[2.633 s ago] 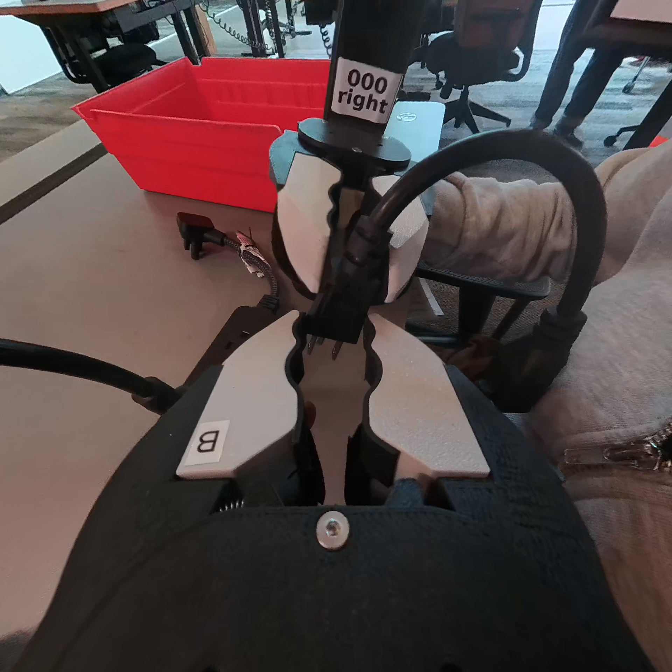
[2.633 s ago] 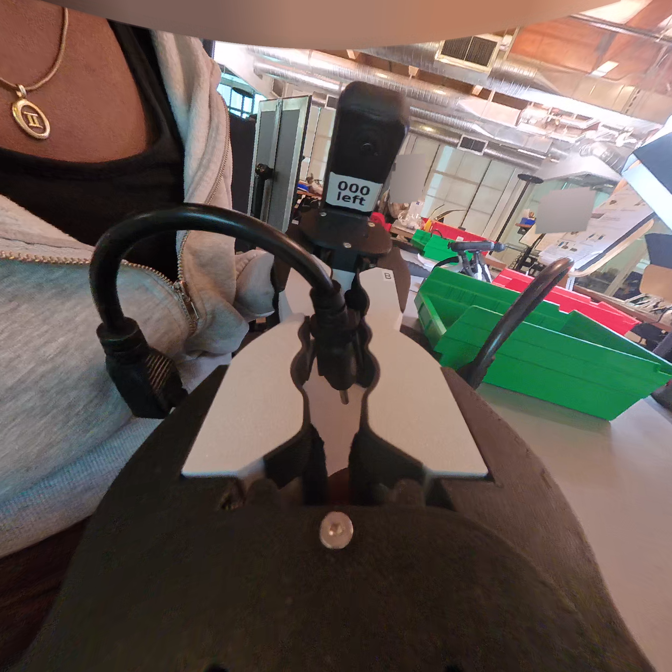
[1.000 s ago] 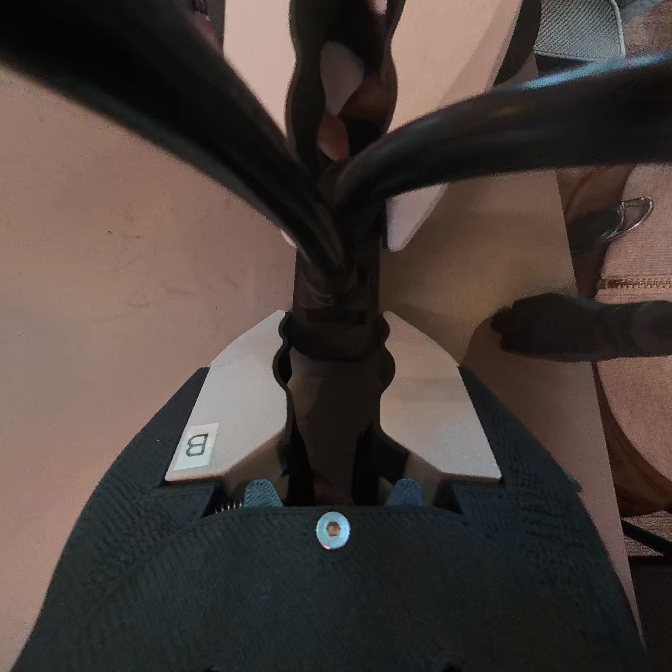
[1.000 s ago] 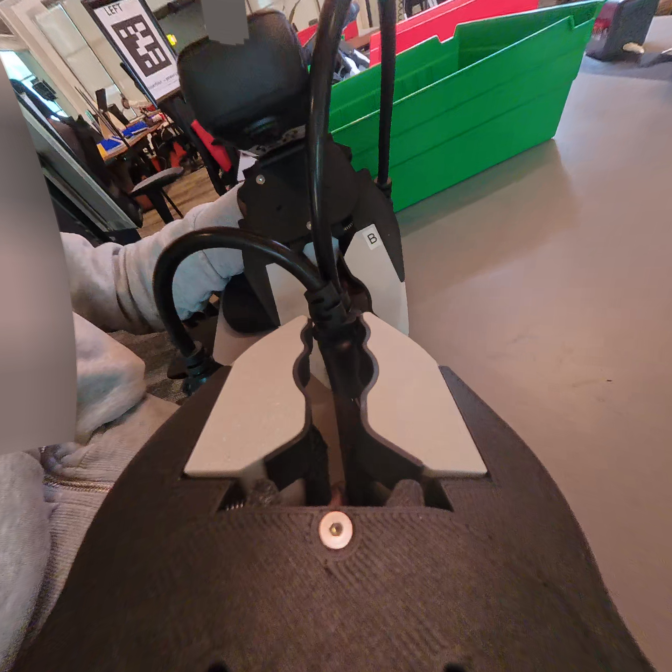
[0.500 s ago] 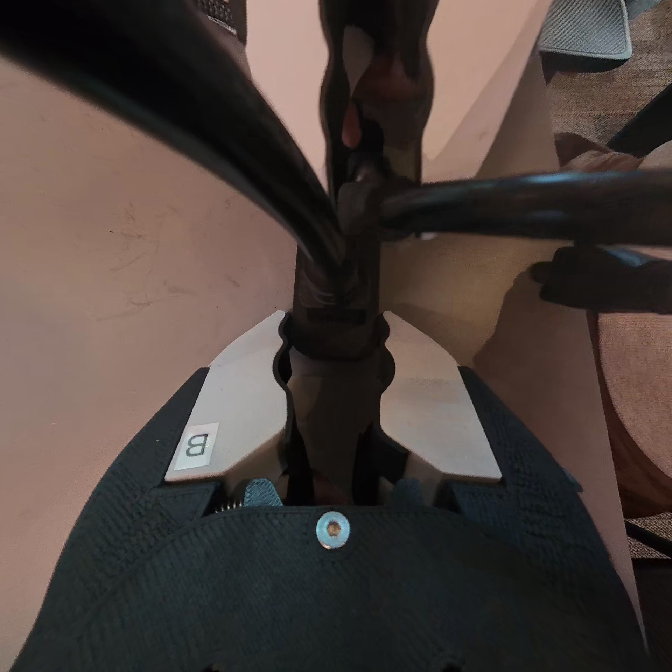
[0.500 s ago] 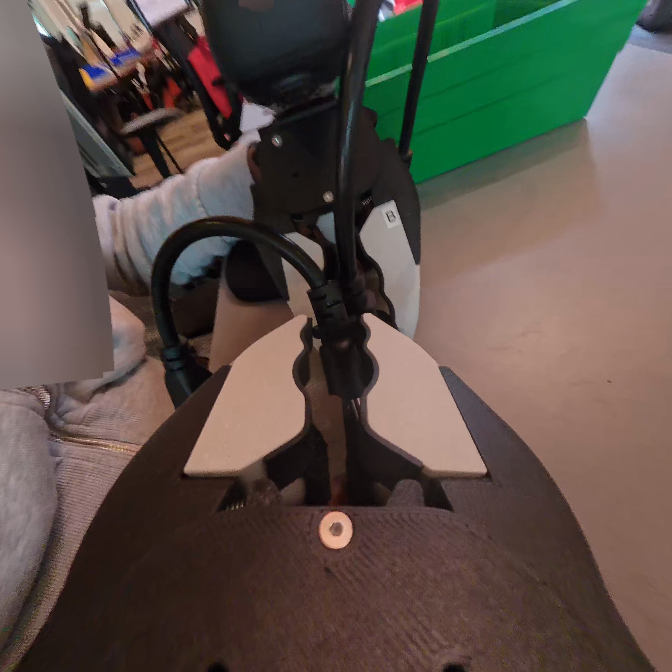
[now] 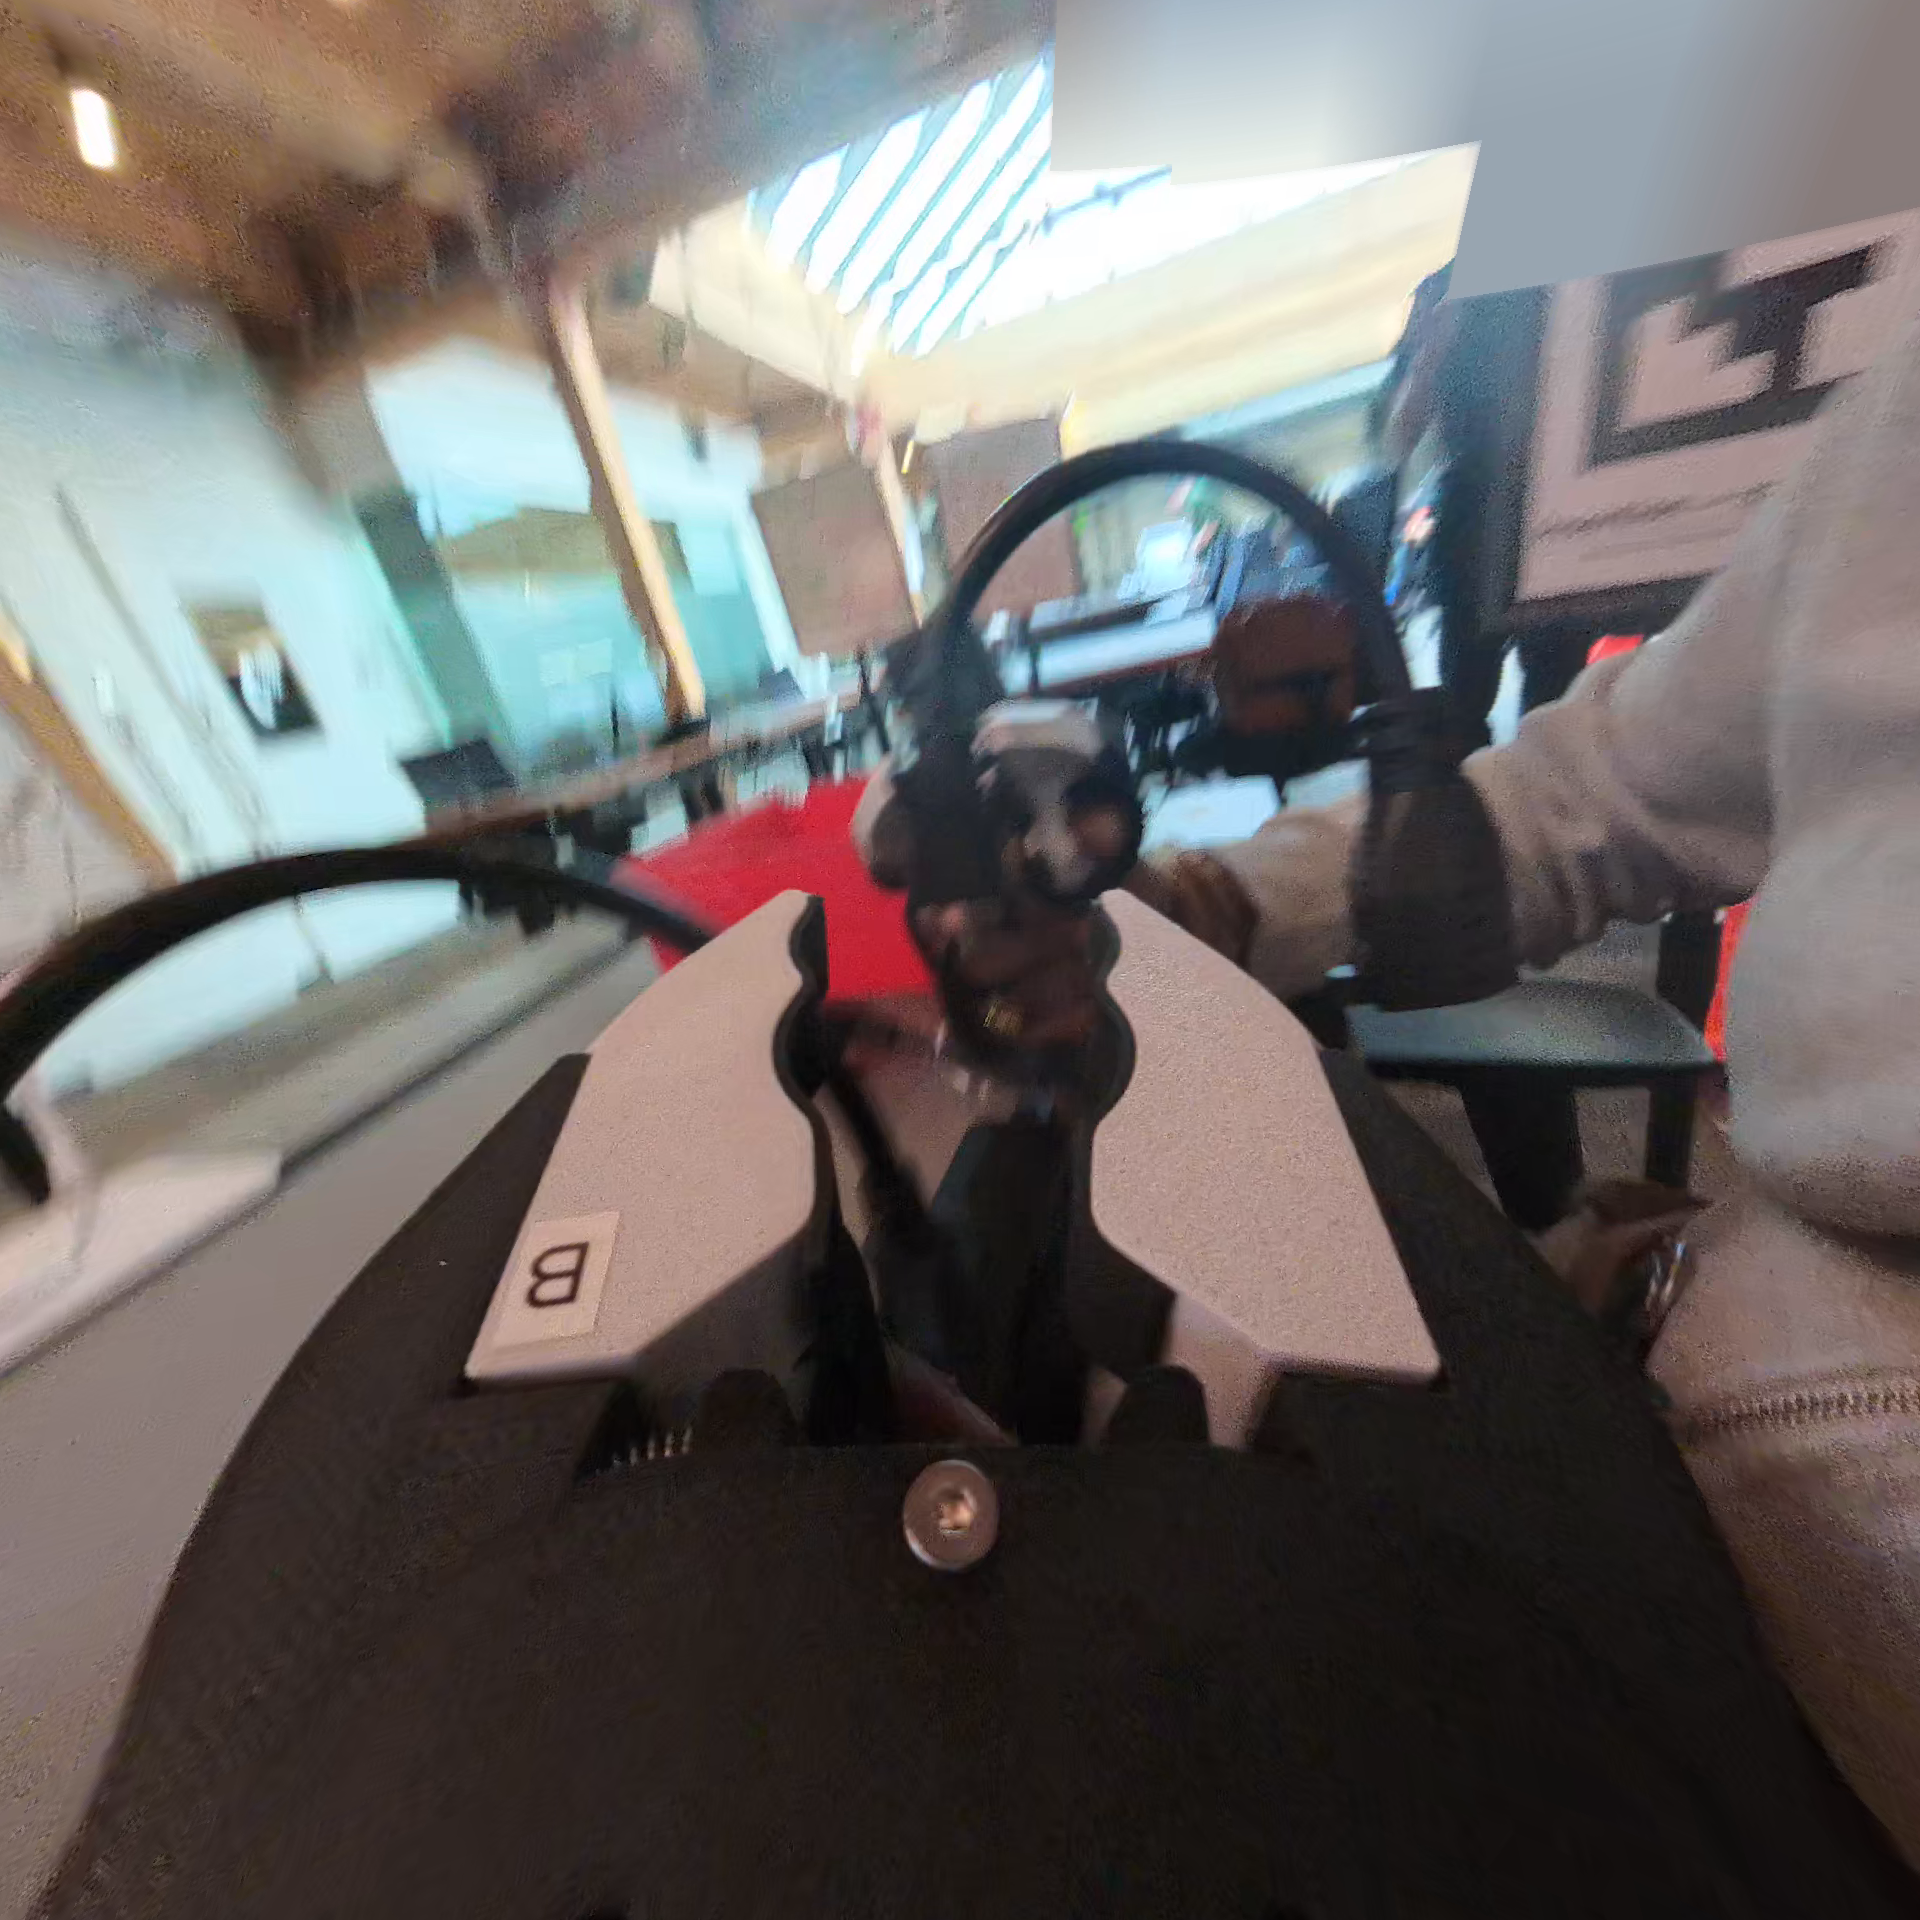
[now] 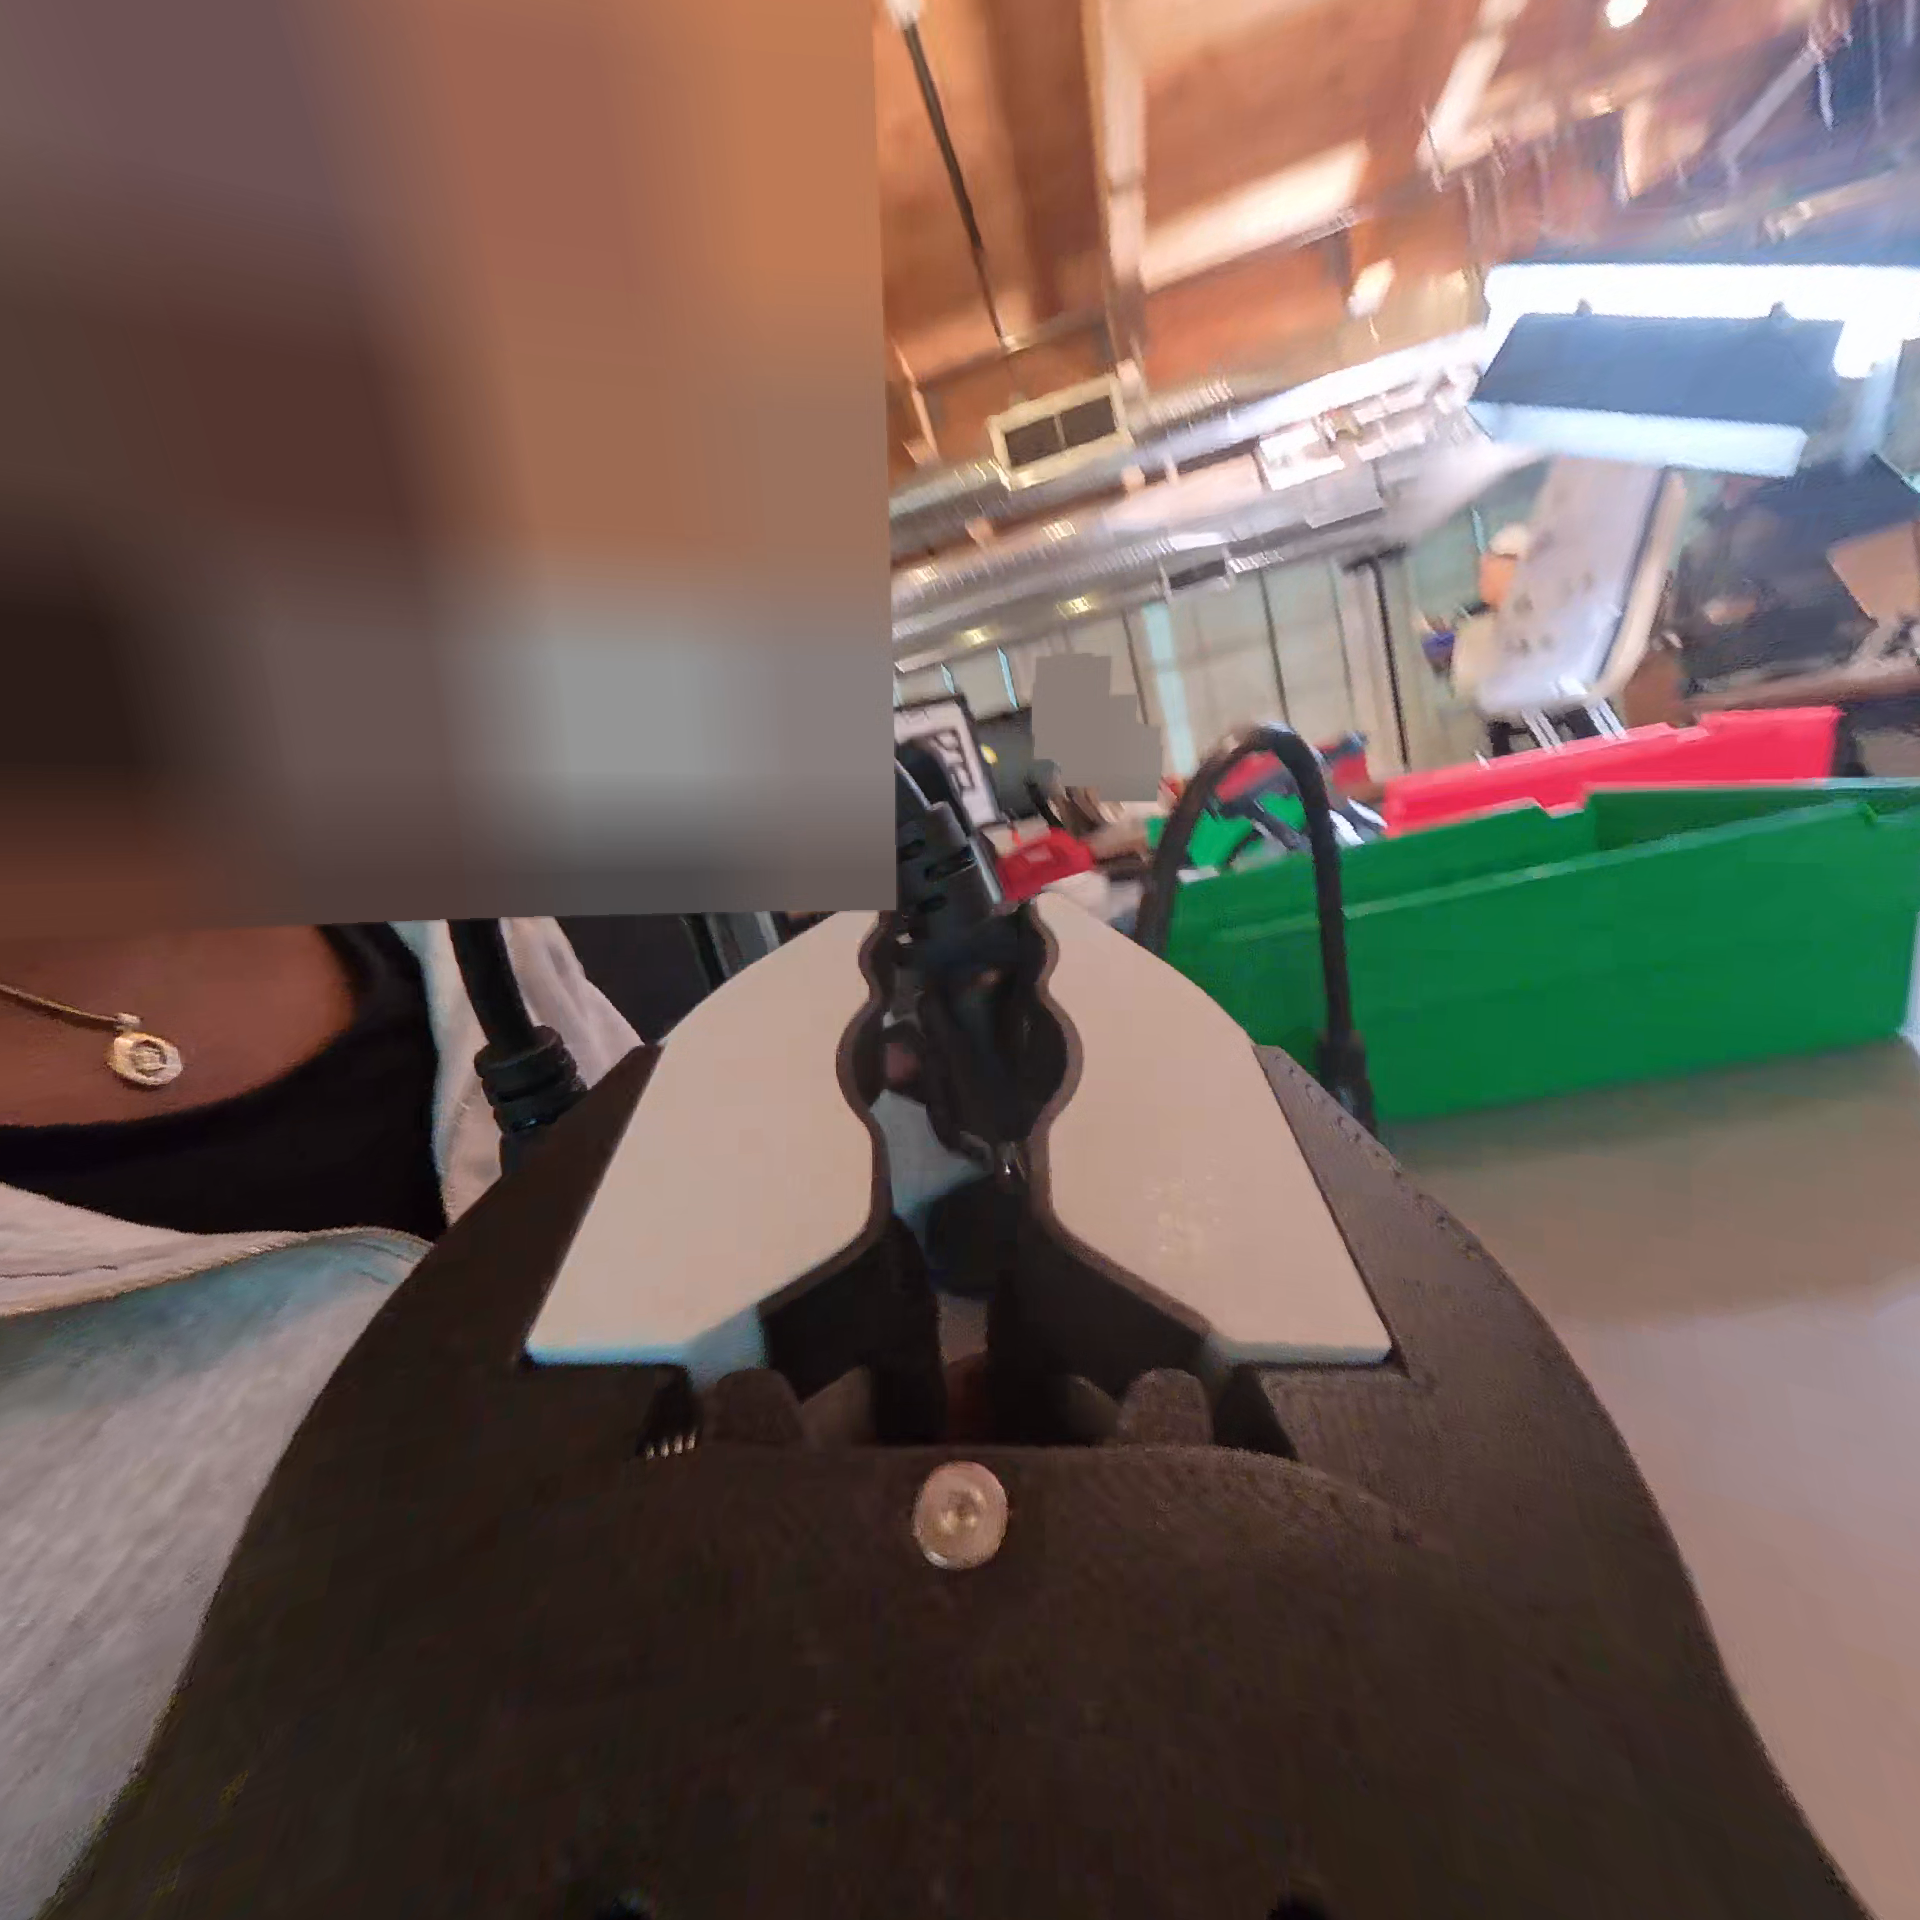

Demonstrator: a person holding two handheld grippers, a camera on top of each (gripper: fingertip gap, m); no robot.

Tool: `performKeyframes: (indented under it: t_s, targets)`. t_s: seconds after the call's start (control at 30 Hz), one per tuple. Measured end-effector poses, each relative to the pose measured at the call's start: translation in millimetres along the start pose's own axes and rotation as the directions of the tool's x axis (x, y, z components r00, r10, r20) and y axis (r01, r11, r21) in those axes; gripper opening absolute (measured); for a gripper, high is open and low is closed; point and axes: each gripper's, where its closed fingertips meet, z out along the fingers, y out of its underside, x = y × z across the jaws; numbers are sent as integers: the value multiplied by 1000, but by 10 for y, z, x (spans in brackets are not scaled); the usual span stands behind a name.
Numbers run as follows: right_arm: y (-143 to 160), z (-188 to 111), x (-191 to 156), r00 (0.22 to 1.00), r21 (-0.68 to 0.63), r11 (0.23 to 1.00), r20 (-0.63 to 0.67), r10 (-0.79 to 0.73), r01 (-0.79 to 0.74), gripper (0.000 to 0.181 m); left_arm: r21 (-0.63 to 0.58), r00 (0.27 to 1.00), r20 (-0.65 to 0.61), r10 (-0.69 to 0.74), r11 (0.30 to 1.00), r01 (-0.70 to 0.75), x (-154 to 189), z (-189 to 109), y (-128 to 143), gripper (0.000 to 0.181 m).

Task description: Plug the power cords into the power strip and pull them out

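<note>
Two grippers, both raised off the table vs. 0.5 s ago, when the left pointed down at it with the plug seated. Right gripper (image 8: 956, 997) is clamped on the black moulded plug (image 8: 971, 1049), whose metal prongs now show bare, i.e. pulled out; judged: unplug step done. Left gripper (image 7: 951, 997) appears closed on the black power strip (image 7: 987, 1226), dim and blurred between its fingers. Left view only: thick black power cord (image 7: 1174, 457) looping to the sleeve, red plastic bin (image 7: 769, 862). Right view only: green plastic bin (image 8: 1558, 935) on the grey table (image 8: 1662, 1299), and sharp prongs.
</note>
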Motion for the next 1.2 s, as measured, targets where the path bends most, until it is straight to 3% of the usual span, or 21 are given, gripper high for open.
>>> performKeyframes:
  t_s: [0.07,0.13,0.23,0.3,0.37,0.4,0.5,0.57,0.67,0.8,0.87,1.07,1.2]
  targets:
    - [-27,29,-82,998,33,999,56,13,-15,23,78,999,-33,11,997,-8,167,122,-74,48]
    - [-4,56,-145,996,34,999,94,13,-16,23,25,1000,2,-22,999,22,157,280,37,59]
    - [37,81,-213,992,27,1000,127,0,-4,23,-23,995,91,52,998,-50,78,402,119,61]
    - [53,92,-237,990,27,1000,139,-2,-1,23,-47,997,63,39,998,-36,146,465,187,55]
    - [78,102,-260,989,18,1000,149,-9,6,23,-70,999,27,33,997,-31,210,506,250,37]
    - [90,103,-276,988,10,1000,153,-16,15,23,-62,999,24,36,997,-34,215,504,240,27]
    - [152,79,-266,990,-56,995,120,-81,88,23,-96,1000,-18,12,995,-13,236,449,270,27]
    - [255,27,-234,986,-166,974,88,-141,155,24,-167,999,-49,13,986,-21,252,388,353,27]
    - [448,-64,-169,958,-352,891,65,-280,285,31,-306,995,-99,9,951,-39,279,281,551,27]
    - [660,-95,-134,920,-495,784,95,-379,374,43,-362,988,-147,-47,932,-9,292,221,599,27]
    - [648,-91,-95,915,-491,785,70,-397,378,26,-358,984,-165,-70,934,7,304,216,588,27]
    - [637,-116,-50,916,-521,773,48,-397,362,25,-374,985,-149,-82,927,20,275,215,611,28]
    - [624,-266,140,928,-605,752,-57,-369,262,25,-492,993,-85,-83,870,31,57,-76,654,49]
